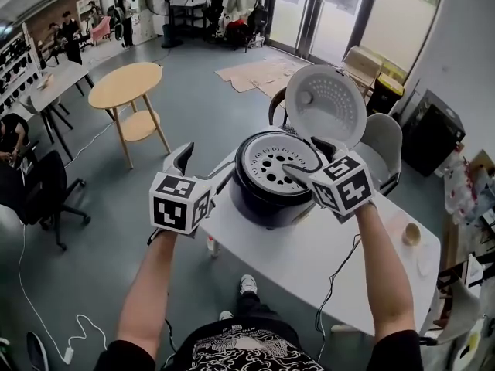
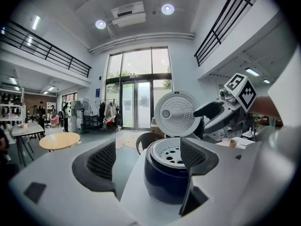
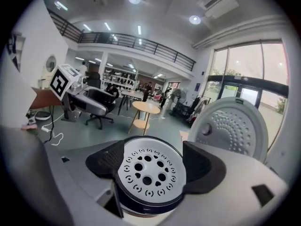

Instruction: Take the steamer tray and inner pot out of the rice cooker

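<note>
Two claws, both spread wide with nothing pinched. The rice cooker [image 1: 267, 195] is a round, glossy dark body in the middle of the head view, on a white desk [image 1: 309, 246]. Its domed lid [image 1: 326, 107] stands flipped open behind it, with a dimpled pale inside.

The steamer tray [image 1: 277, 165] is still in the cooker's mouth: a flat white plastic disc full of round holes. I can't see the inner pot under it.

The right claw [image 1: 309, 161] hangs over the tray's right side. In the right gripper view its dark ribbed pads [image 3: 109, 159] sit on either side of the disc; I can't tell if they touch it. The left claw [image 1: 188, 161] is left of the cooker, off the desk's edge and clear of the body.

A round wooden table [image 1: 125, 83] is at upper left, and a small tan cup [image 1: 411, 234] sits on the desk at right.
</note>
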Motion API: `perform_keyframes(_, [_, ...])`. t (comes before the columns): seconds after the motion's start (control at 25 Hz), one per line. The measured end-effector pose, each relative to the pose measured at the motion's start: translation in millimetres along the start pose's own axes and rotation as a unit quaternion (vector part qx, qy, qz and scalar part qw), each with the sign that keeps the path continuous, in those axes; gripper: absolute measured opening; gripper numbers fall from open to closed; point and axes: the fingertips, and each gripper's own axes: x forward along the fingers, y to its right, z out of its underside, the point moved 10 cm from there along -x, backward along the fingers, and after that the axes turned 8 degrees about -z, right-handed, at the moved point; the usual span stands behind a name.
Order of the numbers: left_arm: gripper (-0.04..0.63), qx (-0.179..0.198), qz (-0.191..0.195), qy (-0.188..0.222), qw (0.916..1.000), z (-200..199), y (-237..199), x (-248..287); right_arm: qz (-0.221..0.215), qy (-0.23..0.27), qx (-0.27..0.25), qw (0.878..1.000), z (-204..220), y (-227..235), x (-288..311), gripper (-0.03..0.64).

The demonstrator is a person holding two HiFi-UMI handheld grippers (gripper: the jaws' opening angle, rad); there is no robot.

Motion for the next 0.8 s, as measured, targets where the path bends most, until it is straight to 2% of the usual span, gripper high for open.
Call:
perform_keyframes(0.16, [0.416,-0.003,-0.001,-0.005,1.0,-13.9,9.4,65.5,-0.062,-0.069,-0.027,0.995,15.0,63.3,41.0,0.4])
perform_keyframes(0.32, [0.416,-0.002,-0.001,-0.016,0.9999,-17.8,12.2,124.0,-0.112,-0.11,0.009,0.988,30.0,113.4,86.6,0.416])
perform_keyframes(0.44, [0.416,0.0,-0.001,-0.025,0.9997,-12.2,-1.0,144.9,-0.154,-0.149,0.025,0.976,31.3,120.1,121.5,0.414])
perform_keyframes(0.64, [0.416,0.001,-0.005,-0.038,0.9993,-5.5,-11.4,166.3,-0.216,-0.222,0.0,0.951,35.6,120.4,159.1,0.398])
perform_keyframes(0.8, [0.416,0.001,-0.005,-0.045,0.999,-4.4,-10.5,175.1,-0.244,-0.261,-0.011,0.934,38.9,119.3,176.0,0.387])
